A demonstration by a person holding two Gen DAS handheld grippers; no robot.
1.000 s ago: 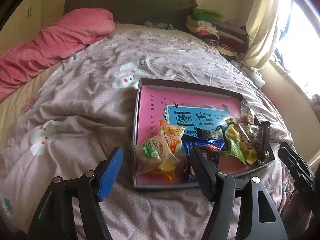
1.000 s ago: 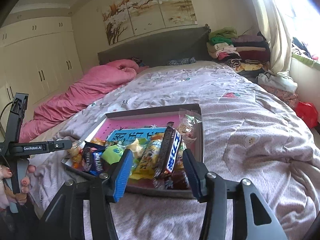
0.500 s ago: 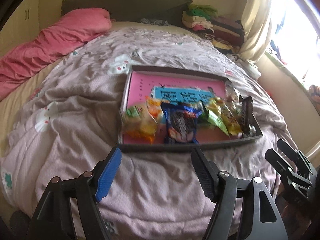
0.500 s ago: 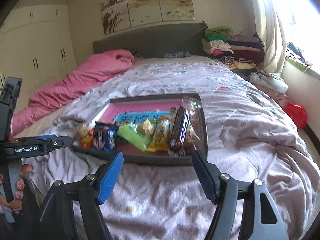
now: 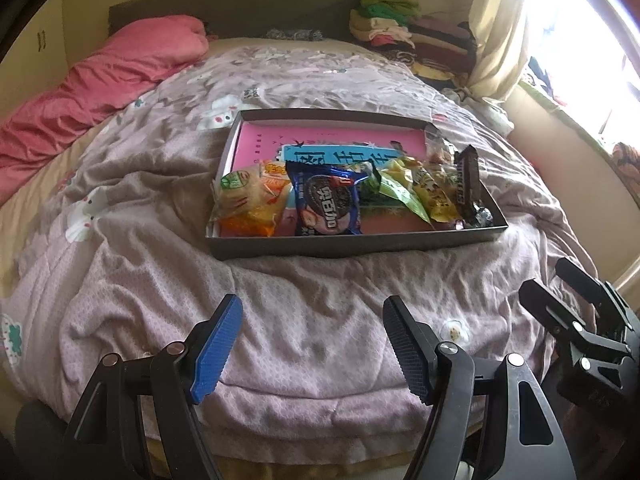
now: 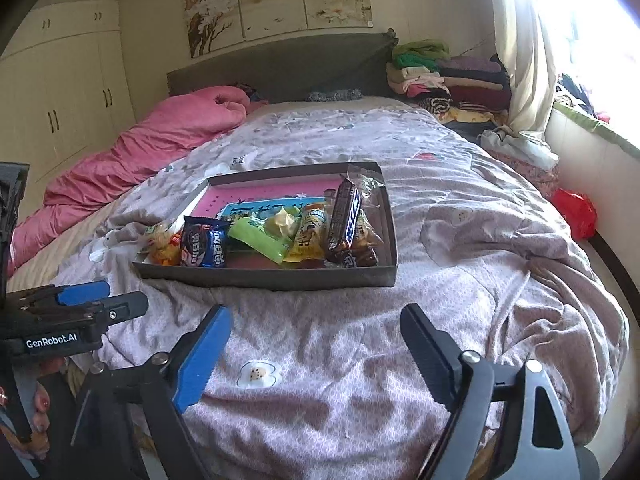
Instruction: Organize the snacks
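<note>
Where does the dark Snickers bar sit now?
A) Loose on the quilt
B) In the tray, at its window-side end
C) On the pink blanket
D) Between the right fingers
B: the Snickers bar leans among the snacks at the window-side end of the tray.

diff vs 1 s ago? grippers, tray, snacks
Both grippers backed away from the tray toward the foot of the bed. The right gripper had straddled the chocolate bar; its jaws have just been opening and now hold nothing. The left gripper is open and empty, as before. Tray and snacks look unmoved.
</note>
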